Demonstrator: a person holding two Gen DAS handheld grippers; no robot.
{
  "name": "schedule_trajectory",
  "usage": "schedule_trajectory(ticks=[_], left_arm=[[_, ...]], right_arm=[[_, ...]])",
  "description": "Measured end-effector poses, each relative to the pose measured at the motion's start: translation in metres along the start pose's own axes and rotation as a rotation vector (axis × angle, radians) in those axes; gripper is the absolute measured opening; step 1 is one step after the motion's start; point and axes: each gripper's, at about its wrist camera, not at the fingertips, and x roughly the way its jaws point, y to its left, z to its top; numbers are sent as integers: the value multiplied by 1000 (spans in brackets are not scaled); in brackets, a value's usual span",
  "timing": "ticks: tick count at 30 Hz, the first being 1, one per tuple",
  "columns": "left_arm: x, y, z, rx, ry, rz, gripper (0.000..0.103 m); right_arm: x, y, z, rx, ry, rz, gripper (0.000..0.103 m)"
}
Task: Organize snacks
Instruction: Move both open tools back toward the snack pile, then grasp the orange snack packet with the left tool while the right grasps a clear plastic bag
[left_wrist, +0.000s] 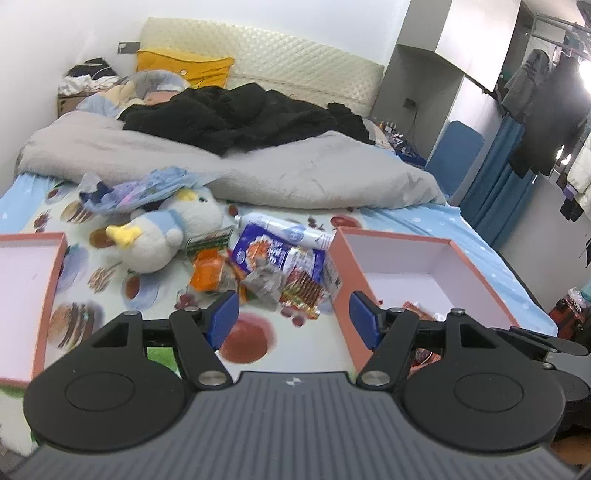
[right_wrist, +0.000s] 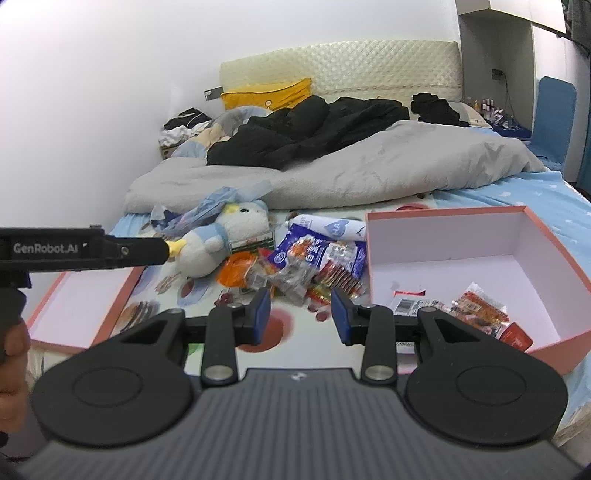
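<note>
A heap of snack packets (left_wrist: 266, 273) (right_wrist: 291, 269) lies on the bed between two pink boxes: a big blue bag, orange and red packs, a crumpled clear wrapper, and a white tube behind. The right pink box (left_wrist: 406, 266) (right_wrist: 461, 266) holds a few packets (right_wrist: 476, 306). The left pink box (left_wrist: 26, 291) (right_wrist: 85, 314) shows a bare white floor. My left gripper (left_wrist: 291, 317) is open with nothing between its blue pads, just short of the heap. My right gripper (right_wrist: 301, 312) is open too, narrower, also in front of the heap. The left gripper's body (right_wrist: 81, 249) crosses the right wrist view at the left.
A stuffed penguin toy (left_wrist: 173, 232) (right_wrist: 225, 236) lies left of the heap with a crumpled blue bag (left_wrist: 147, 188) behind it. A grey duvet (left_wrist: 258, 166) and black clothes (left_wrist: 240, 114) cover the far half of the bed. A clothes rack (left_wrist: 546, 110) stands at the right.
</note>
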Motion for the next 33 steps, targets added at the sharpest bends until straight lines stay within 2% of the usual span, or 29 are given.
schedule_trajectory(ticks=[4, 9, 15, 33], left_arm=[[1, 12, -11, -16, 20, 15, 71], [11, 30, -16, -38, 43, 35, 71], [29, 50, -10, -62, 63, 46, 71], [138, 97, 7, -118, 183, 65, 71]], right_arm=[[5, 9, -14, -51, 25, -39, 39], [19, 12, -24, -39, 68, -32, 39], [37, 17, -19, -33, 80, -25, 39], [125, 24, -5, -126, 161, -37, 39]])
